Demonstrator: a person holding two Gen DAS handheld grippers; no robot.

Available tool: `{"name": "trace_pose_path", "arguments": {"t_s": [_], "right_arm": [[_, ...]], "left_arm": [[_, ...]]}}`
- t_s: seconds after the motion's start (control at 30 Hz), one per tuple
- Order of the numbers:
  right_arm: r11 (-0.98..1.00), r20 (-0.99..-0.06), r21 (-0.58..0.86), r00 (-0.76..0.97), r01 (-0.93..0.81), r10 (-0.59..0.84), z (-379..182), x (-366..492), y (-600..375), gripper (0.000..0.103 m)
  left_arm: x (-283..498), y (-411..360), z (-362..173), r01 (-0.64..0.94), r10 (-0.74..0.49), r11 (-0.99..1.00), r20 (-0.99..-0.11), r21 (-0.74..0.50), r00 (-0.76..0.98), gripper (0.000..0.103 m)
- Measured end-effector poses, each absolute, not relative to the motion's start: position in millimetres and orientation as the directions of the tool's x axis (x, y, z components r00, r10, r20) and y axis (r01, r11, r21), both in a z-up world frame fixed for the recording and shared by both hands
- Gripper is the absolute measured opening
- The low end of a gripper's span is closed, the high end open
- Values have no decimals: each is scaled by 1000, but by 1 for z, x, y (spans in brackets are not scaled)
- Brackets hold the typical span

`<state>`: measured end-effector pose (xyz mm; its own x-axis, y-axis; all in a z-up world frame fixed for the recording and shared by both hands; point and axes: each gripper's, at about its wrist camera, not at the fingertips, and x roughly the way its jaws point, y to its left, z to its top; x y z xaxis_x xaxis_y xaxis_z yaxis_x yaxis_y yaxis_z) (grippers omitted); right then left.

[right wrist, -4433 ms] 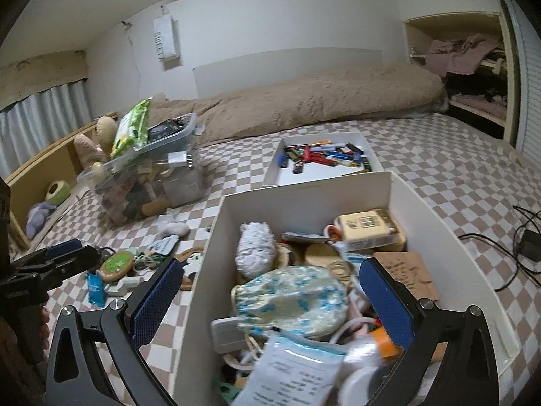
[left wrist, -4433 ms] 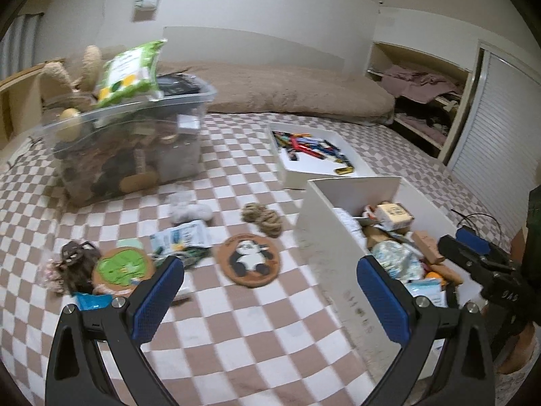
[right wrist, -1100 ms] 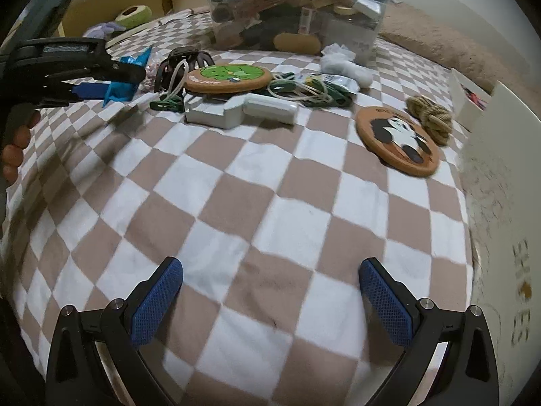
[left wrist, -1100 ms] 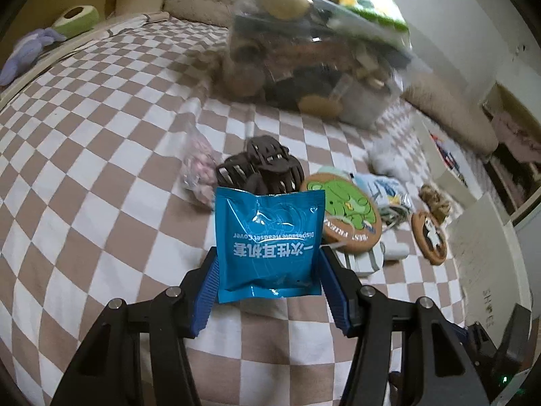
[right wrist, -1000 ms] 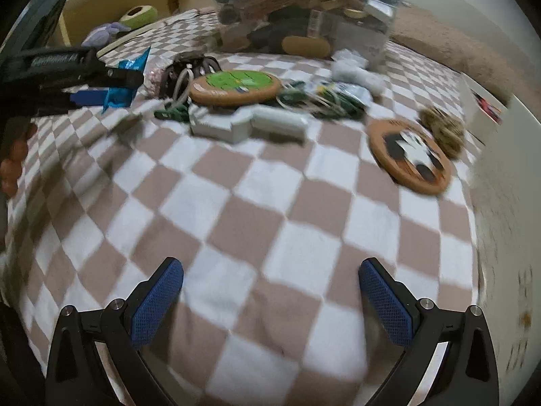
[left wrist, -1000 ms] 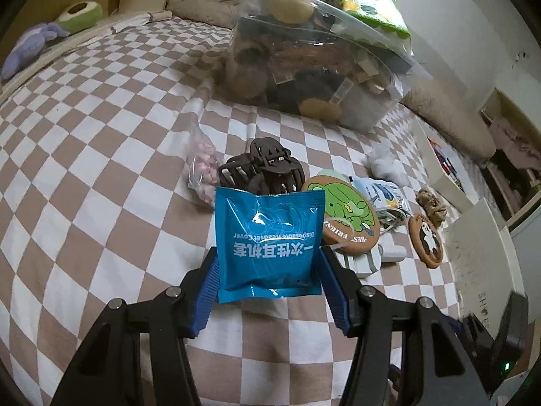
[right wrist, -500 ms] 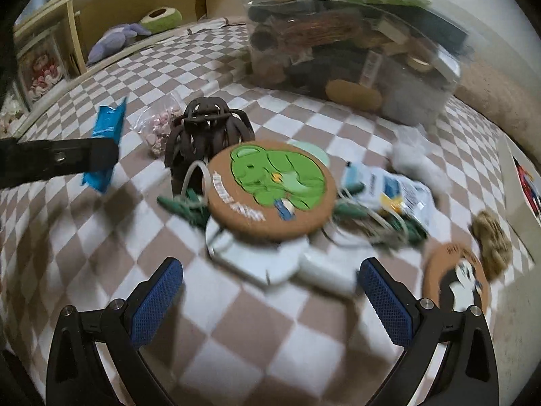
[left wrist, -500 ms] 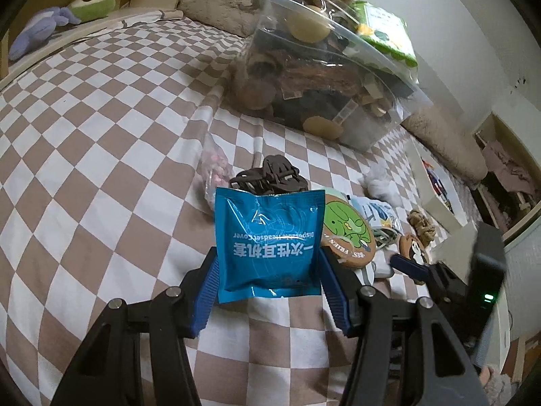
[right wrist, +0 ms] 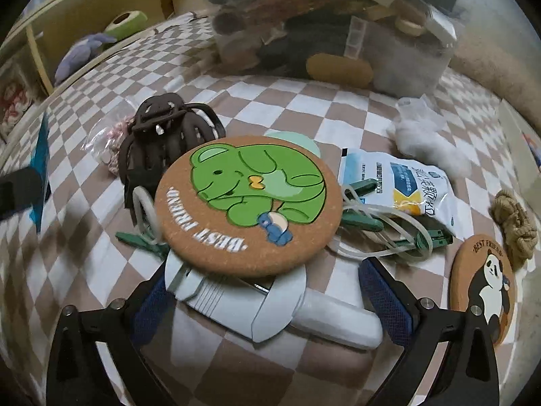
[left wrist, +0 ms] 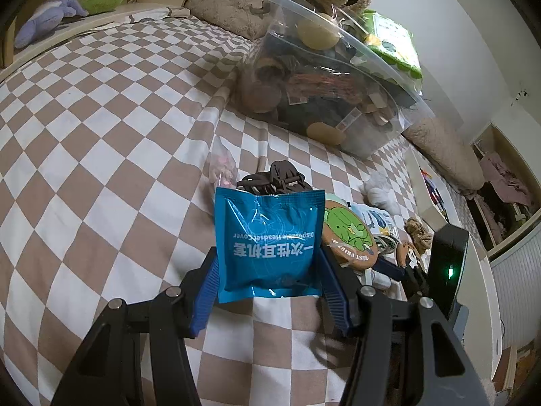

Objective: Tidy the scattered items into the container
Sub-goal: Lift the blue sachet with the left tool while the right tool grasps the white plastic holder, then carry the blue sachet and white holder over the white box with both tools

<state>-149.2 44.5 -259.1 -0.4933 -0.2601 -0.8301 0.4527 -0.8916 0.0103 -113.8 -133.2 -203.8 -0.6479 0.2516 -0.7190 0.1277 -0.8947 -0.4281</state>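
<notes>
My left gripper [left wrist: 268, 260] is shut on a blue foil packet [left wrist: 267, 243] and holds it upright above the checked bedspread. The same packet [right wrist: 40, 165] shows edge-on at the far left of the right wrist view. My right gripper [right wrist: 263, 280] hangs low over the pile of scattered items, its jaws closing. Between them lies a white plastic item [right wrist: 250, 308], partly under a cork coaster with a green bear [right wrist: 250, 203]. The pads do not visibly press on either one. A brown hair claw [right wrist: 159, 135] sits just behind the coaster.
Right of the coaster lie green clips with cable ties [right wrist: 365, 223], a white-blue packet [right wrist: 402, 186], a panda coaster [right wrist: 483, 291], a rope knot [right wrist: 514, 223] and white fluff [right wrist: 426, 138]. A full clear plastic bin [left wrist: 331, 94] stands behind the pile.
My right gripper has moved in over the pile and now straddles the white item under the bear coaster. The left gripper has kept the blue packet almost still.
</notes>
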Motion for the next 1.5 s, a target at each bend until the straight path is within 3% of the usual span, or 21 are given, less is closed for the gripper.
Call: {"name": "trace_pose_path", "arguments": {"t_s": [0.1, 0.2, 0.83, 1.0, 1.5], "right_arm": [[-872, -812, 3, -508, 490, -288, -255, -137, 40, 79], [-853, -811, -32, -513, 520, -282, -255, -124, 35, 75], [-791, -794, 50, -456, 610, -403, -253, -28, 76, 74], [-767, -765, 94, -447, 635, -463, -247, -14, 91, 68], [-805, -691, 225, -492, 549, -529, -224, -18, 131, 67]], "left_arm": [[-113, -131, -204, 123, 253, -896, -718, -427, -648, 57], [-113, -127, -203, 113, 256, -900, -721, -421, -644, 57], [-102, -98, -199, 47, 255, -930, -730, -365, -635, 57], [-102, -83, -197, 12, 243, -946, -736, -323, -632, 57], [-98, -55, -193, -75, 238, -966, -742, -246, -626, 57]]}}
